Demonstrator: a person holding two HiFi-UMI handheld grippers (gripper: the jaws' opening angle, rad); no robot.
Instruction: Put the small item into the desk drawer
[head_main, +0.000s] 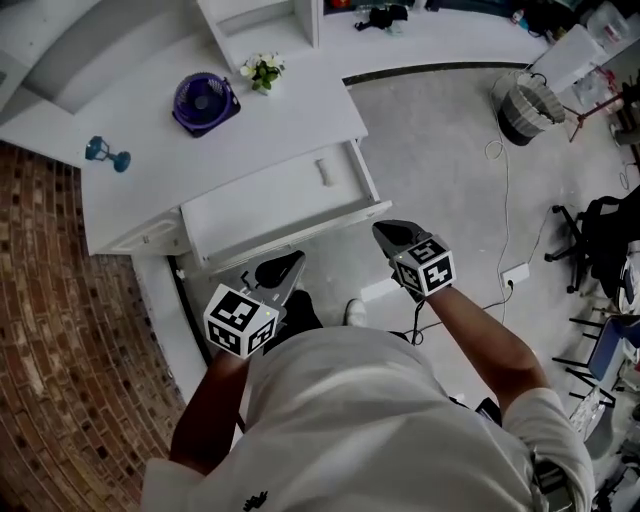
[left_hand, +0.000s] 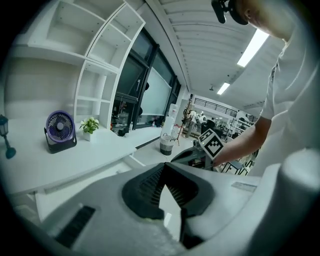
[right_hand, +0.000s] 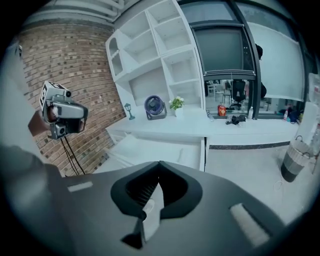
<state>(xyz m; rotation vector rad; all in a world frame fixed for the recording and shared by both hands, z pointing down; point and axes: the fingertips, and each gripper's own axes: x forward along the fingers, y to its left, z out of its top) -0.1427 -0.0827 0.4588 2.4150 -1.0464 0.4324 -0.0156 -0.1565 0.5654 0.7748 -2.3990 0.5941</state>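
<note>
The white desk's drawer (head_main: 255, 212) stands pulled open, and a small pale item (head_main: 323, 171) lies inside it near its right end. The right gripper view shows the same drawer (right_hand: 150, 150) with the small item (right_hand: 180, 153) in it. My left gripper (head_main: 290, 263) hangs below the drawer front, close to my body, jaws together and nothing between them (left_hand: 165, 165). My right gripper (head_main: 384, 232) sits just off the drawer's right front corner, shut and empty (right_hand: 160, 162).
On the desk top are a purple fan (head_main: 203, 101), a small potted plant (head_main: 262, 70) and a blue lamp-shaped ornament (head_main: 106, 153). Brick surface lies to the left. A wastebasket (head_main: 527, 107), cables and a dark chair (head_main: 600, 240) stand on the floor to the right.
</note>
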